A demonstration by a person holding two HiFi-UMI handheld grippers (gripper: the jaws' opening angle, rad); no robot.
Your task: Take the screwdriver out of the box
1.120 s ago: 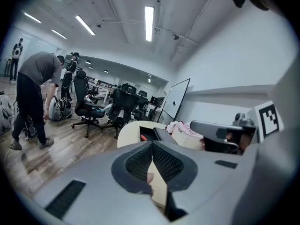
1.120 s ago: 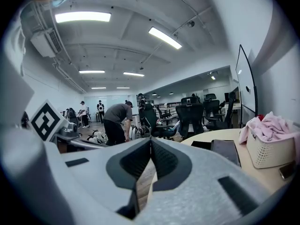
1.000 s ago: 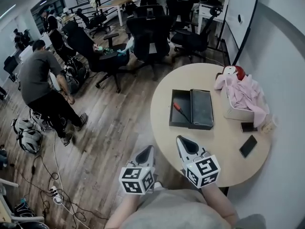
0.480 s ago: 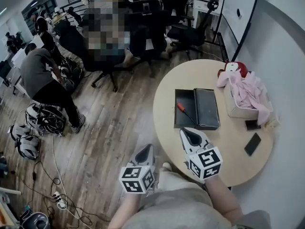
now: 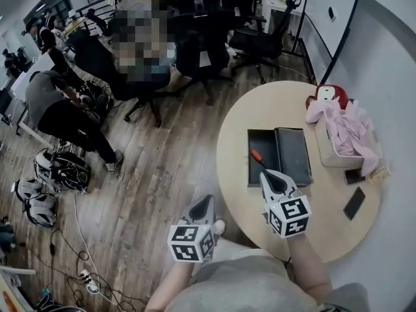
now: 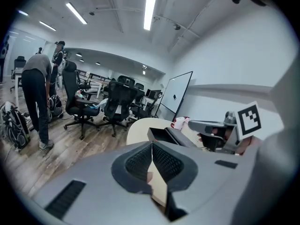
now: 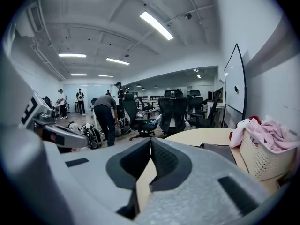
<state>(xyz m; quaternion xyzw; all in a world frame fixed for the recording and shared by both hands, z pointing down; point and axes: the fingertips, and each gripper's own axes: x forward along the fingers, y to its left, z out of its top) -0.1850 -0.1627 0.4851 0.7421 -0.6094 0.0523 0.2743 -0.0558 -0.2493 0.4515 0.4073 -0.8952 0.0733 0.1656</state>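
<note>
Item: screwdriver [image 5: 259, 159], red handle, thin dark shaft, lying slantwise in the tray half of the uncovered black box [image 5: 262, 140], toward the left edge of the round table [image 5: 260, 106]. Right gripper [image 5: 272, 176]: pressed together, empty, hovering at the tray's near end. Left gripper [image 5: 206, 203]: likewise closed, beyond the table's edge. Hazards: closed jaws would merely roll the round handle; rigid tray walls may block a pinch; box may skid on the smooth tabletop.
</note>
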